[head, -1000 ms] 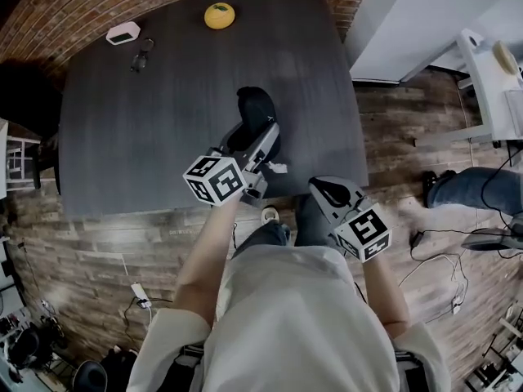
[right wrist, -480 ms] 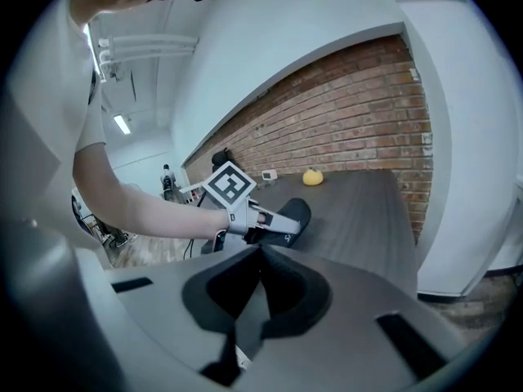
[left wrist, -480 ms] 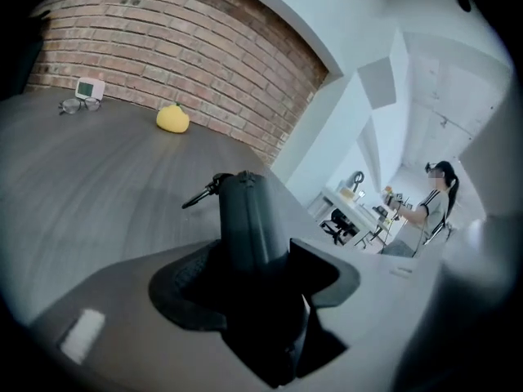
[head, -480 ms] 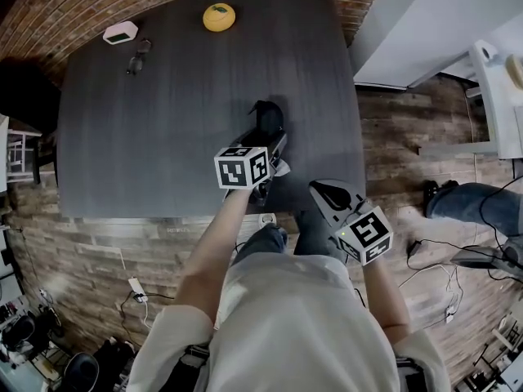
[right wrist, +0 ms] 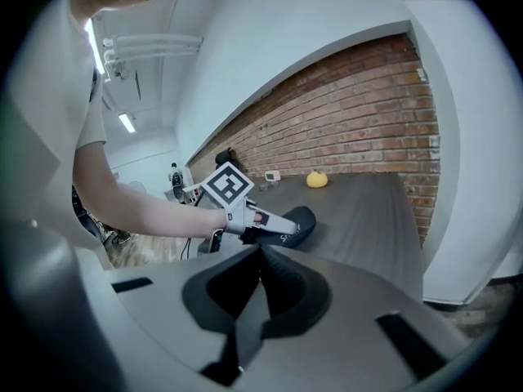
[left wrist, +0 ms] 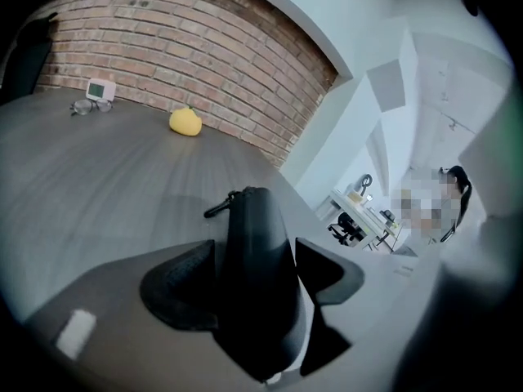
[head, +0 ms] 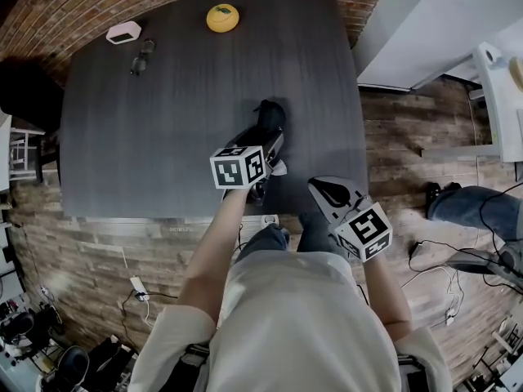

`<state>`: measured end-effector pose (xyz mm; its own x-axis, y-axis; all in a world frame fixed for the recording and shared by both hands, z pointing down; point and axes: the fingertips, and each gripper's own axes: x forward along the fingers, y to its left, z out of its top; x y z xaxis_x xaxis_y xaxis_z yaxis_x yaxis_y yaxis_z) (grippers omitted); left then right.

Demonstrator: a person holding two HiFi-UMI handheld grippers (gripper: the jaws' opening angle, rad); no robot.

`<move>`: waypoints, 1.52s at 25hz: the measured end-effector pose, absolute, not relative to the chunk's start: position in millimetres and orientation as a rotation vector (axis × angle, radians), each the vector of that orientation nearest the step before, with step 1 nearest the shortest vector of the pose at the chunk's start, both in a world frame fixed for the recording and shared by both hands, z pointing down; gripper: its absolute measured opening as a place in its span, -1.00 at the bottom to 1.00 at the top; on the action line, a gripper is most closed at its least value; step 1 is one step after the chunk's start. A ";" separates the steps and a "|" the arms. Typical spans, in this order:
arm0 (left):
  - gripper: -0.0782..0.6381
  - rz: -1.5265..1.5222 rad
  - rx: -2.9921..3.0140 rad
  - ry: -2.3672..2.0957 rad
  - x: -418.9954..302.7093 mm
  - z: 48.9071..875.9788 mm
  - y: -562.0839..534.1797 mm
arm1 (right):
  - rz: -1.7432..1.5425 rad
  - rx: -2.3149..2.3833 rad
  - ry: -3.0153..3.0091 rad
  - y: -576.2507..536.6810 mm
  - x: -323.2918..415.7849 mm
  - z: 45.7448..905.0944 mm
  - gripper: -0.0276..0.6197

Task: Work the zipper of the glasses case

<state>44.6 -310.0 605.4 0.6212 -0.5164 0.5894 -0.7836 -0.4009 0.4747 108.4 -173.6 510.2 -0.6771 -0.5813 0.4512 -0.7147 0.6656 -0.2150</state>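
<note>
The black glasses case [head: 268,114] lies on the dark table [head: 163,137], right of the middle. My left gripper [head: 265,144] reaches over the near end of it. In the left gripper view the case [left wrist: 255,276] stands on its edge between the two jaws, which are opening and sit just off its sides. Its zipper pull [left wrist: 216,208] sticks out at the far end. My right gripper [head: 327,189] hangs off the table's front edge, shut and holding nothing. From there I see the case [right wrist: 296,221] and my left gripper [right wrist: 270,229] on it.
At the table's back stand a yellow round object [head: 221,16], a small white device [head: 122,33] and a pair of glasses [head: 141,55]. A white scrap [head: 279,168] lies by the left gripper. The front table edge [head: 163,216] is close; a brick wall lies behind.
My left gripper has rolled so that its marker cube faces up and has shifted a little to the right with the case. The right gripper has hardly moved.
</note>
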 end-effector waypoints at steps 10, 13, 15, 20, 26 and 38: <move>0.06 0.424 2.110 -1.158 -0.4 595.6 -317.6 | 0.481 1.093 -2.539 -170.3 89.1 494.1 -0.90; 0.05 0.435 2.133 -1.174 -5.5 586.0 -314.6 | 0.457 1.125 -2.532 -166.2 84.6 487.2 -0.90; 0.04 0.399 2.156 -1.168 -7.7 572.6 -308.2 | 0.437 1.162 -2.528 -163.7 83.0 482.0 -0.90; -0.13 0.298 2.198 -1.143 -22.3 535.1 -276.0 | 0.437 1.321 -2.543 -158.1 80.7 466.4 -0.90; -0.52 0.221 2.219 -1.165 -52.2 496.8 -229.4 | 0.430 1.416 -2.589 -149.8 66.5 446.6 -0.90; -0.73 0.111 2.311 -1.183 -96.7 451.3 -152.3 | 0.354 1.442 -2.682 -115.2 33.3 416.0 -0.90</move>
<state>-96.7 -152.3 451.3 0.6121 -0.7293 0.3058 -0.7734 -0.4713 0.4240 33.3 -115.2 416.0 -0.5549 -0.8133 0.1751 -0.8309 0.5312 -0.1659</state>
